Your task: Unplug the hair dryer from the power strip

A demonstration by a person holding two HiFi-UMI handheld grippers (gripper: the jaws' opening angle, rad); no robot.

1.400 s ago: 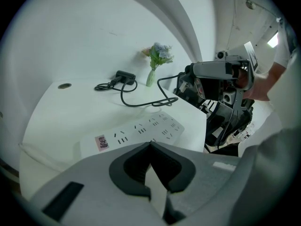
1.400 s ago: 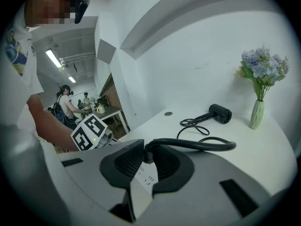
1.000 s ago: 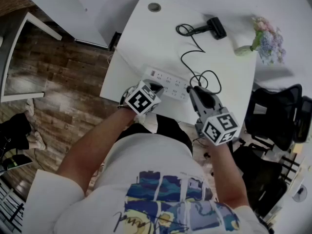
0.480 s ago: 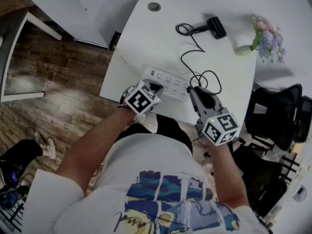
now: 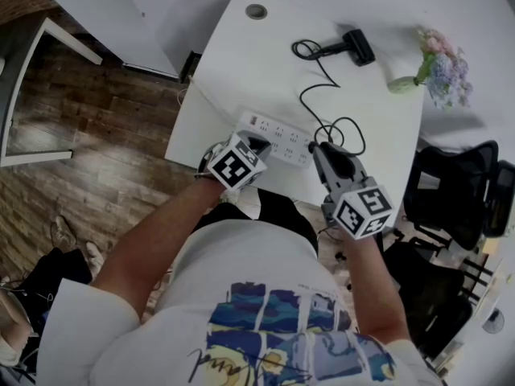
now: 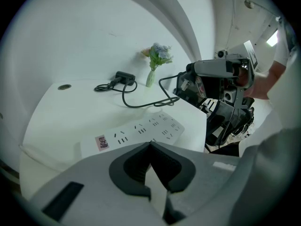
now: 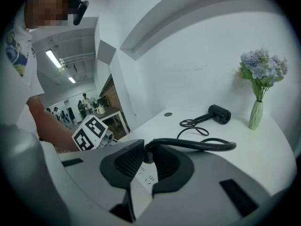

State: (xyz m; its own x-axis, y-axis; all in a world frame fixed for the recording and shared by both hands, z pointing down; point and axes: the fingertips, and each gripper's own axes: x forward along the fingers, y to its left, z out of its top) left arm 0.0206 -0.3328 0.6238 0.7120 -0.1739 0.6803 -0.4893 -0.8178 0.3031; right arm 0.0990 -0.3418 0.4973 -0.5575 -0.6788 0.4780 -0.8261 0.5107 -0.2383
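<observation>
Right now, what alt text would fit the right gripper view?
The right claw pinches a black plug at a white power strip; its black cord runs across the white table toward a black hair dryer near a pale vase of blue flowers.

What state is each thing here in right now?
Left gripper: shut, empty, over the power strip.
Right gripper: shut on the plug.
Plug: apparently seated in the power strip.
Hair dryer: lying on the table, untouched.
Cord: slack, looped.
Vase: upright, holding flowers.
</observation>
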